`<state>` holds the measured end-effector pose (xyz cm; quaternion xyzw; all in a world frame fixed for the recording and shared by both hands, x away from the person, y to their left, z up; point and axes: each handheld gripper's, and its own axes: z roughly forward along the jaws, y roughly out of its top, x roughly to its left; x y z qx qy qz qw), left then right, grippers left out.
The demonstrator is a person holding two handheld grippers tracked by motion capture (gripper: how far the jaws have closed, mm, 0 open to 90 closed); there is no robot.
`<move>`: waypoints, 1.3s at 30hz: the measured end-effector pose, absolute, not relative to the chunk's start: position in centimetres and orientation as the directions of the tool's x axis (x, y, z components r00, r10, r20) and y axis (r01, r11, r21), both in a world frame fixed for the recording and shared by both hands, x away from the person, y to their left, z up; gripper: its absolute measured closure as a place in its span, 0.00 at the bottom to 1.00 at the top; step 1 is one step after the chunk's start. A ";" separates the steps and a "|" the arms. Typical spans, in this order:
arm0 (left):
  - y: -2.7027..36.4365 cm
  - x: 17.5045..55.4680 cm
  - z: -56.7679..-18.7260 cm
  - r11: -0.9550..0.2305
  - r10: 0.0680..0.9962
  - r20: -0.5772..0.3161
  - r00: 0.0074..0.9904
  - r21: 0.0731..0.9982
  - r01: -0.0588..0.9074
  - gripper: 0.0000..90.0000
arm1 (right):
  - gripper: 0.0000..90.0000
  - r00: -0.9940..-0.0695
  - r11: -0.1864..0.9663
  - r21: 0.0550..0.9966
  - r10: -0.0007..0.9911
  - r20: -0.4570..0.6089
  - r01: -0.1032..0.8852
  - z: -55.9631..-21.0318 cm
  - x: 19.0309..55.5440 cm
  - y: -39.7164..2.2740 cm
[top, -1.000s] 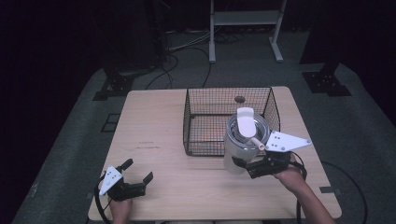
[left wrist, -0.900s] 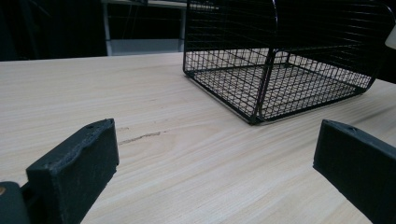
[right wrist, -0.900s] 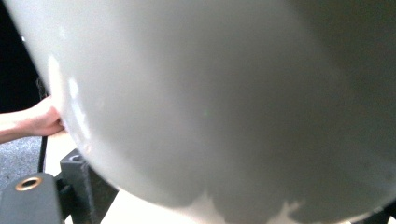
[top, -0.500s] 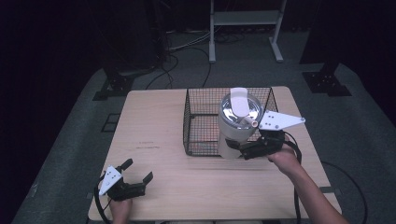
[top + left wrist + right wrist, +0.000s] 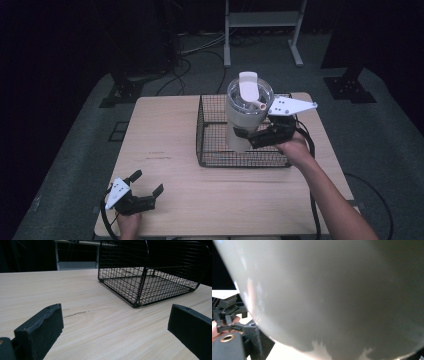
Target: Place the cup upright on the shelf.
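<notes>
Tumbler [image 5: 248, 117] now higher over basket [image 5: 210, 150], clamped by right gripper [image 5: 250, 137].

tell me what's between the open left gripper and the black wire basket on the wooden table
Nothing: bare pale wooden tabletop runs from the left gripper to the black wire basket, as the left gripper view shows.

A light wooden table [image 5: 165, 135] is standing on grey carpet [image 5: 75, 150]; cables [image 5: 185, 55] are trailing toward a pale metal rack [image 5: 262, 20] in darkness.

white lidded tumbler [image 5: 246, 116] upright, held above wire basket [image 5: 215, 150].
</notes>
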<state>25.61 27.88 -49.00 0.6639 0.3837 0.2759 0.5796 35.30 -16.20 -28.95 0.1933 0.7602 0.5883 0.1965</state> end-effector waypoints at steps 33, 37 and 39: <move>28.1 25.6 -49.0 -0.023 0.825 -0.086 0.558 0.982 0.186 0.00 | 0.10 -0.795 0.228 0.964 0.607 -0.028 0.140 -31.0 44.4 -12.4; 28.1 25.7 -49.0 -0.021 0.824 -0.088 0.559 0.982 0.186 0.00 | 0.10 -0.791 0.227 0.960 0.611 -0.010 0.163 -32.4 45.6 -12.0; 28.2 25.6 -49.0 -0.021 0.824 -0.088 0.560 0.982 0.186 0.00 | 0.10 -0.793 0.229 0.960 0.610 -0.012 0.162 -32.6 45.7 -11.9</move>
